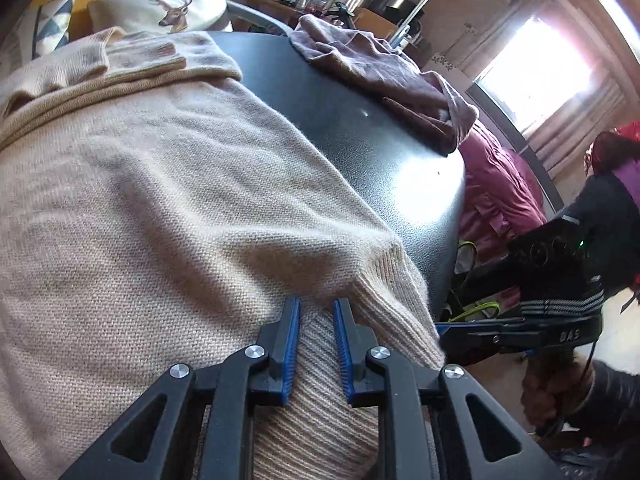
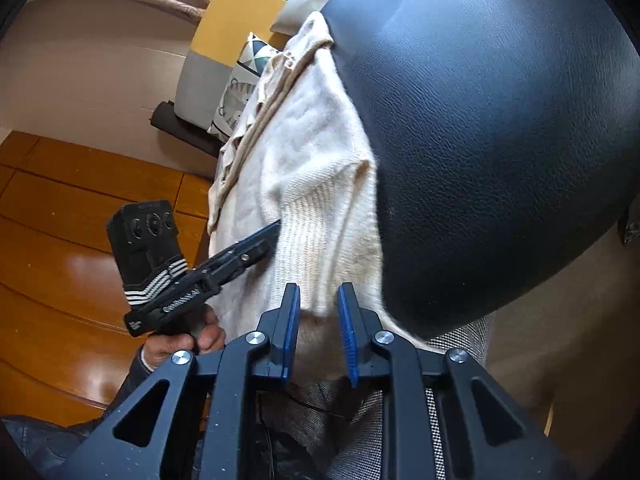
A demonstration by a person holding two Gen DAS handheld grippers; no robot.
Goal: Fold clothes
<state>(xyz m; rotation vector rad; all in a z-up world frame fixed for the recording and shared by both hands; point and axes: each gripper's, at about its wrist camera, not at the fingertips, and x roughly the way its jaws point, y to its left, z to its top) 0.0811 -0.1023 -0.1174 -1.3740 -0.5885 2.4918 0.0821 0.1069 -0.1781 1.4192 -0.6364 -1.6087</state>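
Left tool (image 1: 318,303) – blue pads partly closed, pressed on both sides of the ribbed hem of the beige sweater (image 1: 152,200), cloth bunched between them. Seen from the right wrist view as a dark beak with its tip at the hem, just off the near edge of the table (image 2: 500,120), and gripped from below by the left hand (image 2: 180,346).

Right tool (image 2: 319,290) – pads about as far apart, a corner of the same hem between them; cannot tell whether pinched or only touched.

Sweater spread flat on the near part of the black leather-like table, collar end turned toward the far side, a folded sleeve across that end, ribbed hem hanging over the near edge.

Brown garment (image 1: 380,72) in a loose heap at the far edge of the table, well apart from the sweater, bare black surface between. Deer-print cushion (image 1: 168,8) beyond the table. Wooden floor (image 2: 60,220) beside and below the table, shiny with light.
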